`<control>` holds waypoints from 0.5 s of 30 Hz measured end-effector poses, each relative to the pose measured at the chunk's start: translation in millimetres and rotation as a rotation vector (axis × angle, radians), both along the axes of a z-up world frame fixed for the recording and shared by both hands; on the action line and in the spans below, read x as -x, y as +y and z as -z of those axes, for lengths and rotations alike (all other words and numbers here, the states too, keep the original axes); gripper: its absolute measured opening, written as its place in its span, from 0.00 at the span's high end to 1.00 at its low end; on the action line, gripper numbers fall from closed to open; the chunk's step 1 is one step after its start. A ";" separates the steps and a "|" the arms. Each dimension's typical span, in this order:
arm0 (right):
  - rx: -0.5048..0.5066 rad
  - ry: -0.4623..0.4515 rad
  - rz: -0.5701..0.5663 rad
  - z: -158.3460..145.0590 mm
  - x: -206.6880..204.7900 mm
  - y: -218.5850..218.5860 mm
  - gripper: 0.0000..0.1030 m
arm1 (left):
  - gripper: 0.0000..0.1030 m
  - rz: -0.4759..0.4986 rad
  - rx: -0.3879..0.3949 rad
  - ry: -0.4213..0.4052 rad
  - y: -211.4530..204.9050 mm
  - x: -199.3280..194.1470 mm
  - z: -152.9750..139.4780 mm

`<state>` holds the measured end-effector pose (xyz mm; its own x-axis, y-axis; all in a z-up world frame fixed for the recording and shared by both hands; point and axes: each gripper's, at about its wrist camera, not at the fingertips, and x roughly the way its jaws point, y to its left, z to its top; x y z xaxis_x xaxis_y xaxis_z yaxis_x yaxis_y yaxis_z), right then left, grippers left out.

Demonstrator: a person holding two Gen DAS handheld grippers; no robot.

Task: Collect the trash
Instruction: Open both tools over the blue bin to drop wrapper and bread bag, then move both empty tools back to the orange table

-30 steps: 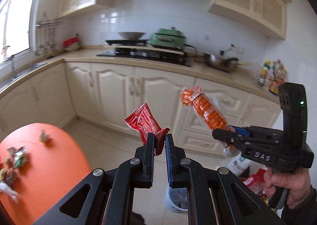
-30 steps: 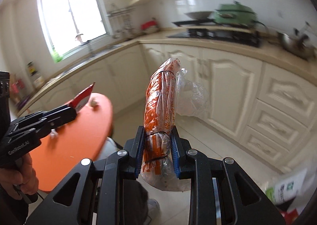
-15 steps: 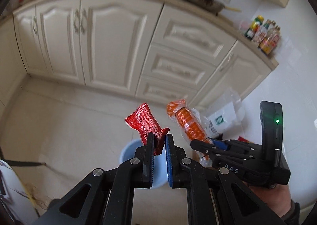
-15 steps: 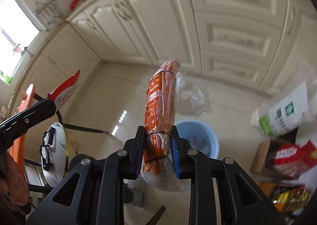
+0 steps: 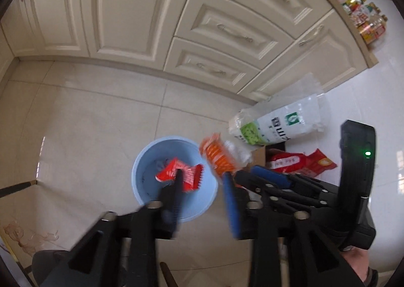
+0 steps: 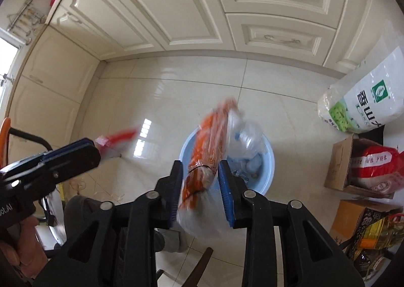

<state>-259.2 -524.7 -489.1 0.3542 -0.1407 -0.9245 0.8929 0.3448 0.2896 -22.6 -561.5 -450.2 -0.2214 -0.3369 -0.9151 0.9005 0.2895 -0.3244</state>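
The left gripper [image 5: 202, 186] pointed steeply down over the blue bin [image 5: 141, 173], its jaws having just been opening and standing well apart. The red wrapper [image 5: 188, 173] was seen against the bin's mouth beside the left finger, which hid part of it; whether the pad touched it could not be told, and the blue-padded finger stood clear of it. In the right wrist view that gripper entered from the left, a hand [image 6: 22, 244] on its handle, with the wrapper blurred at its tip.

The right gripper [image 6: 199, 181] also aimed steeply down above the bin [image 6: 267, 160]. Its jaws had just been opening, and the orange packet [image 6: 209, 150] with its clear plastic hung blurred between the pads, not pressed by them. Crumpled trash lay inside the bin.

A second earlier both grippers were clamped on their items and pointed nearly level at the kitchen counter and stove; half a second earlier they had tilted toward the floor, both clamped. Beside the bin stood a white rice bag [image 5: 277, 122] and a cardboard box [image 6: 341, 168] holding red packages, near the cream cabinets [image 5: 176, 21].
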 end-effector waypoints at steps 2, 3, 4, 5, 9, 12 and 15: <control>0.004 0.001 0.010 -1.0 2.6 0.2 0.41 | 0.38 -0.019 0.002 -0.036 -2.6 -2.5 1.0; 0.015 0.000 0.018 -2.9 4.1 1.7 0.28 | 0.36 -0.022 0.002 -0.044 0.5 -1.4 1.0; 0.024 0.005 0.026 -4.4 4.7 3.6 0.20 | 0.29 -0.027 -0.009 -0.053 -1.0 -3.8 1.5; 0.027 0.012 0.035 -5.8 4.5 4.8 0.02 | 0.19 -0.031 -0.023 -0.069 0.8 -4.4 1.0; 0.024 0.023 0.056 -10.4 2.9 8.0 0.00 | 0.08 -0.057 -0.026 -0.181 3.6 -5.1 -12.1; 0.036 0.024 0.052 -17.4 -2.9 12.0 0.00 | 0.07 -0.080 -0.019 -0.256 4.9 -4.1 -23.9; 0.058 0.026 0.040 -26.7 -10.0 17.2 0.00 | 0.04 -0.092 0.003 -0.302 10.9 -2.5 -38.0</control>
<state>-249.2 -507.5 -462.4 0.3235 -0.2078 -0.9231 0.9131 0.3243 0.2470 -20.1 -550.6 -412.2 0.0917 -0.3460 -0.9337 0.9265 0.3732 -0.0473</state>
